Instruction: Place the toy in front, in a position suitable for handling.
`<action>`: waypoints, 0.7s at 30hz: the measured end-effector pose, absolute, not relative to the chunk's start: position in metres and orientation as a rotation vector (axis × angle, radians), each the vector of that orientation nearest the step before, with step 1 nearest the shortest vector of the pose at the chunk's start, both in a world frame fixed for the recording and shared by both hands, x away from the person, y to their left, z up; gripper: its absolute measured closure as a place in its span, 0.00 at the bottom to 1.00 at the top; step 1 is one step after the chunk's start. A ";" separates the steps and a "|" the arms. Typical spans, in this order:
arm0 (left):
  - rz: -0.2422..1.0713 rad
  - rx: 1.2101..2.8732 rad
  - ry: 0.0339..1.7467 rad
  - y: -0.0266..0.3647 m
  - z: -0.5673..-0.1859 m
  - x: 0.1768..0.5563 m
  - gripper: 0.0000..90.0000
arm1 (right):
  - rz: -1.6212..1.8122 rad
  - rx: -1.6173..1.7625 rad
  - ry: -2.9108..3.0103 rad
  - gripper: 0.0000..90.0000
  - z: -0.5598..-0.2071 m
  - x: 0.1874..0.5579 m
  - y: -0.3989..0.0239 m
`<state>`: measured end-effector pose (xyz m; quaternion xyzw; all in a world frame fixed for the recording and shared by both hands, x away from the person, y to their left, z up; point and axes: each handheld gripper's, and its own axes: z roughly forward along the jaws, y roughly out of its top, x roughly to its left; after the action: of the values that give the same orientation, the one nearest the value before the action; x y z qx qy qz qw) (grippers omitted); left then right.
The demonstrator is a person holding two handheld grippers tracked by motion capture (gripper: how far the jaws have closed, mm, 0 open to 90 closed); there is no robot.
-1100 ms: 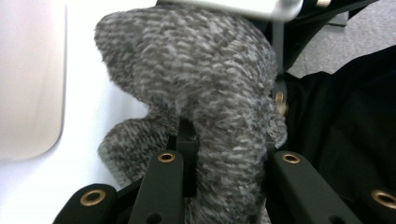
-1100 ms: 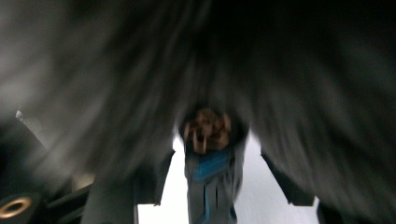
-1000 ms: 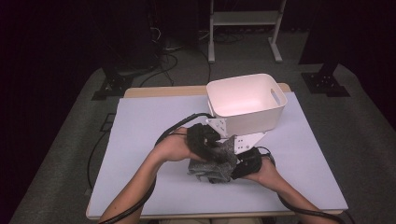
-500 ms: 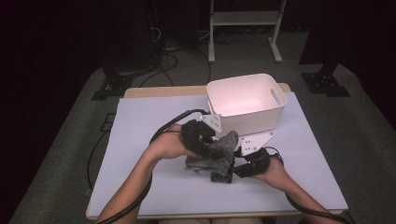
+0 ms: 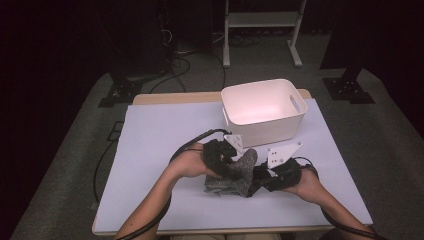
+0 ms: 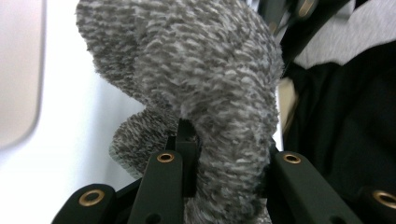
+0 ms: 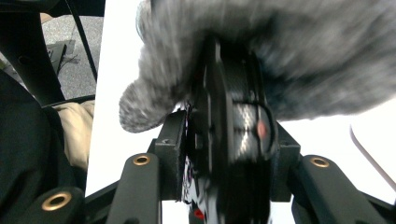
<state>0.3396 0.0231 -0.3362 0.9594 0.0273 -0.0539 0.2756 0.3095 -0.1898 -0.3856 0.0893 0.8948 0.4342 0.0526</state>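
The left gripper [image 6: 224, 154] is clenched on a bunched fold of a grey knitted cloth [image 5: 235, 172], apparently to lift that end clear of the table [image 5: 150, 150]. The right gripper [image 7: 224, 158] has just been closing; its jaws grasp a dark flat object [image 7: 233, 140] with a red dot, and the grey cloth drapes over the far end of that object. What the object is cannot be told, the right gripper view being blurred. The cloth lies near the middle of the front half of the table, between the two hands, just in front of an empty white bin [image 5: 264, 110]. The bin's near wall stands close behind both grippers. Open table lies to the left and along the front edge.
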 end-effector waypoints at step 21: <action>-0.184 2.612 0.071 0.014 -0.354 0.340 0.80 | 1.298 0.453 2.730 0.63 -0.413 0.295 -0.248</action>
<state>0.3403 0.0139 -0.3545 0.9634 0.0261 -0.0677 0.2579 0.2947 -0.2480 -0.4133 0.1480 0.8923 0.4243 0.0426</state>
